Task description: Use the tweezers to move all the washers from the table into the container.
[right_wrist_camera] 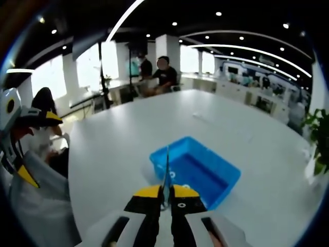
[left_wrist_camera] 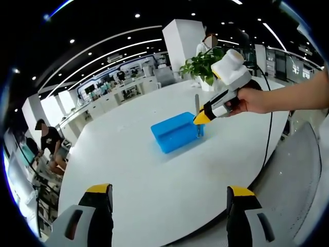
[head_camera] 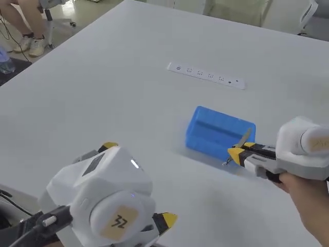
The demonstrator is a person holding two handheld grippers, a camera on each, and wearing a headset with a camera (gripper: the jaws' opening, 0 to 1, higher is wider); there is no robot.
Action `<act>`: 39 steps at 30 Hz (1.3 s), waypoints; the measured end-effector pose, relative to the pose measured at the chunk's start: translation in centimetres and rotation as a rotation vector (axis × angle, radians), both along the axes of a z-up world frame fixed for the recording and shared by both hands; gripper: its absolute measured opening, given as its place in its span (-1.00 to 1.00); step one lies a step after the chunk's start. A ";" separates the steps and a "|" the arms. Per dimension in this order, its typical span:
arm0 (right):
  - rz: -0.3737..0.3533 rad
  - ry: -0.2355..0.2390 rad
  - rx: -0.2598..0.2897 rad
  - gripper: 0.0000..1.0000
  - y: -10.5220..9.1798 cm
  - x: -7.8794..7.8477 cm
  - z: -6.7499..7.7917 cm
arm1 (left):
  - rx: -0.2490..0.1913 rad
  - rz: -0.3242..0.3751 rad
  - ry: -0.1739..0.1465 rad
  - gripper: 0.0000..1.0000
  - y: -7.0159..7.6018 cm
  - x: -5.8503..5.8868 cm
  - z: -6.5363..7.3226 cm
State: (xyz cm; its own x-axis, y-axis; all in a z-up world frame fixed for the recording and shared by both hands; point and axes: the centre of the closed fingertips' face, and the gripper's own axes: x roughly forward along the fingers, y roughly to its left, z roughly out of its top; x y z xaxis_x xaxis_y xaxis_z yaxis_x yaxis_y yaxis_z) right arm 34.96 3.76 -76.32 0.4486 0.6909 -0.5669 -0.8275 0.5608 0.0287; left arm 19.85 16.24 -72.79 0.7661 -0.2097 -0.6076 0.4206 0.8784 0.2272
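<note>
A blue rectangular container (head_camera: 218, 131) stands open on the white table (head_camera: 118, 98). My right gripper (head_camera: 237, 152) is at its near right corner, shut on thin metal tweezers (head_camera: 245, 138). The same tweezers (right_wrist_camera: 167, 167) run forward from between the shut jaws of the right gripper (right_wrist_camera: 164, 194), over the container (right_wrist_camera: 205, 172). My left gripper (head_camera: 138, 183) hovers low at the table's near edge, well apart from the container (left_wrist_camera: 177, 133). That left gripper (left_wrist_camera: 169, 193) is open and holds nothing. I cannot make out any washers.
A white power strip (head_camera: 205, 75) lies beyond the container. A hand (left_wrist_camera: 249, 100) holds the right gripper (left_wrist_camera: 203, 117) from the right. A potted plant (left_wrist_camera: 203, 64) stands at the far table end. Seated people (right_wrist_camera: 162, 74) are beyond the table.
</note>
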 end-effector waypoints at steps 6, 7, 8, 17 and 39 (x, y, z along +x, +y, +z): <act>-0.016 -0.001 0.027 -0.95 0.2 0.2 1.1 | 0.005 0.001 -0.002 0.88 0.1 -0.1 0.1; -0.017 -0.004 0.027 -0.95 0.2 0.2 1.3 | 0.006 0.001 -0.003 0.88 0.1 -0.1 0.1; -0.020 -0.007 0.028 -0.95 0.2 0.4 1.5 | 0.005 0.002 -0.004 0.88 0.2 -0.1 0.2; -0.026 -0.039 0.028 -0.95 0.5 1.6 2.7 | 0.004 0.002 -0.003 0.88 0.1 -0.2 0.1; -0.093 -0.057 -0.037 -0.94 -0.4 6.7 0.1 | 0.015 0.005 -0.004 0.87 0.3 0.0 0.3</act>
